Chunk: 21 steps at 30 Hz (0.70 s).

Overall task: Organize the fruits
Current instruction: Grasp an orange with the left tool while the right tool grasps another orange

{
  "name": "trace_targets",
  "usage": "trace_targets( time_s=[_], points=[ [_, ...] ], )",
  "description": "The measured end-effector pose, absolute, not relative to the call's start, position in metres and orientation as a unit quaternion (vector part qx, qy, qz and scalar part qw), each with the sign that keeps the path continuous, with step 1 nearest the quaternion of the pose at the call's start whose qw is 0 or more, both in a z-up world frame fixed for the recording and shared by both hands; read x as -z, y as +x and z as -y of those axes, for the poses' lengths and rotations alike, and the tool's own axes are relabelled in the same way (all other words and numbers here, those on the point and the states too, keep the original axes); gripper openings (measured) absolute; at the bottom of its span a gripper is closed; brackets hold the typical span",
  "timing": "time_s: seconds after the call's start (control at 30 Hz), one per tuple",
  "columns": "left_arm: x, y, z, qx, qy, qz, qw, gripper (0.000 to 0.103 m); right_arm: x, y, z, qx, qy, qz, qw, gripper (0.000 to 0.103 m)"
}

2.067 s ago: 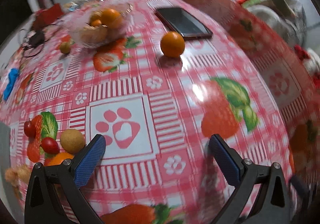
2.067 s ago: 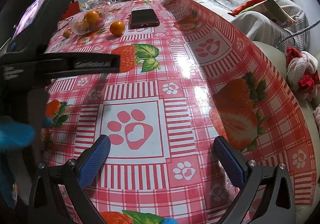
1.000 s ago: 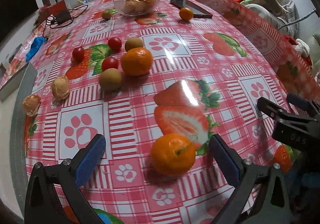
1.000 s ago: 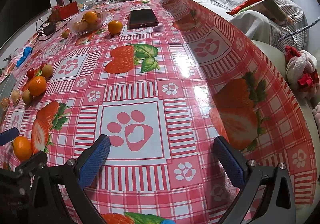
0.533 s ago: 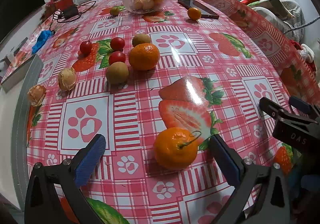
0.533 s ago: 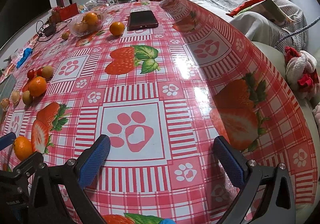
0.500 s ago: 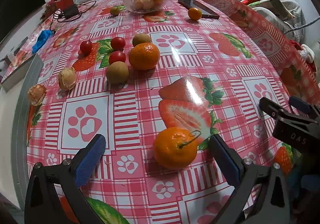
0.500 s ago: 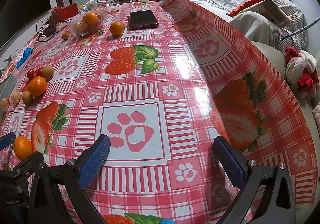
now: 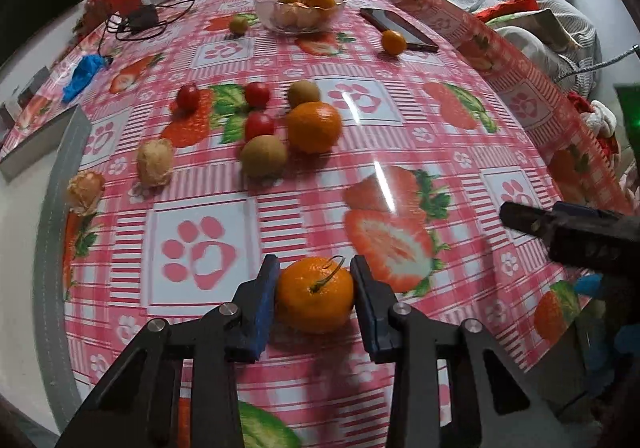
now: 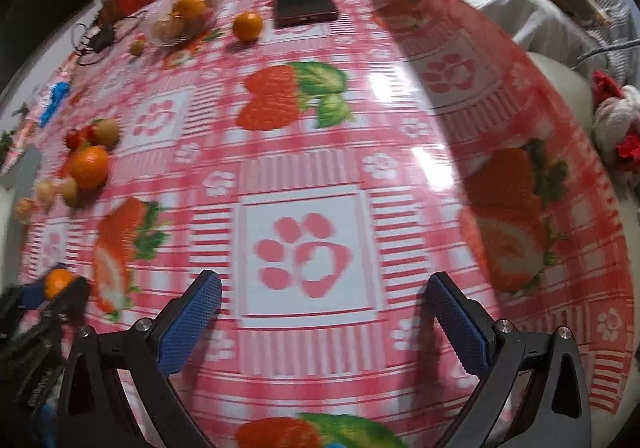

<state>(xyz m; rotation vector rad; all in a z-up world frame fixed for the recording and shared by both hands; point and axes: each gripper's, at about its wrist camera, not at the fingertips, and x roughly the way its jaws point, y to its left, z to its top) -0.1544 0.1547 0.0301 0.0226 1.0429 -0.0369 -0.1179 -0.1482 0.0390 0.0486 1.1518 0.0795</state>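
Left tongs (image 9: pixel 314 294) have just been closing, and I see their blue pads (image 9: pixel 265 302) now pressed against both sides of a tangerine (image 9: pixel 315 294) that sits on the desk (image 9: pixel 280 216), squarely in the middle between the two tips. It is round, with no clear long axis; its thin curved stem rises from the top and bends toward the upper right of my left wrist view, toward the printed strawberry. From the right wrist view I make out the same tangerine (image 10: pixel 58 282) at the far left, wedged in the dark tips there.

Right tongs (image 10: pixel 320 318) hang wide apart over a paw-print square of the checked cloth, with nothing between them.

Farther up the desk lies a loose group: a bigger orange (image 9: pixel 314 127), two brown kiwis (image 9: pixel 263 157), three small tomatoes (image 9: pixel 260 126). Well beyond them stands a glass bowl (image 9: pixel 298 14) holding more oranges, with a lone orange (image 9: pixel 393 42) touching a dark phone (image 9: pixel 400 28) to its right.
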Motion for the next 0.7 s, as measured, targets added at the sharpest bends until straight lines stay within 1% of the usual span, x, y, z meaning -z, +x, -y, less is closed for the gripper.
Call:
trace_targets(
  time_s=[0.23, 0.43, 0.53, 0.7],
  points=[
    [-0.044, -0.157, -0.202, -0.005, -0.010, -0.508, 0.861, 0.040, -0.076, -0.091, 0.135, -0.069, 0.042, -0.534, 0.841, 0.103],
    [-0.044, -0.150, -0.229, -0.026, -0.025, -0.509, 0.860, 0.040, -0.104, -0.030, 0.126, -0.070, 0.060, -0.528, 0.844, 0.103],
    [-0.042, -0.148, -0.226, -0.028, -0.019, -0.506, 0.862, 0.040, -0.098, 0.002, 0.117, -0.058, 0.047, -0.529, 0.846, 0.103],
    [-0.036, -0.146, -0.218, -0.032, 0.006, -0.493, 0.869, 0.040, -0.060, 0.044, 0.101, -0.044, 0.051, -0.547, 0.835, 0.103]
  ],
)
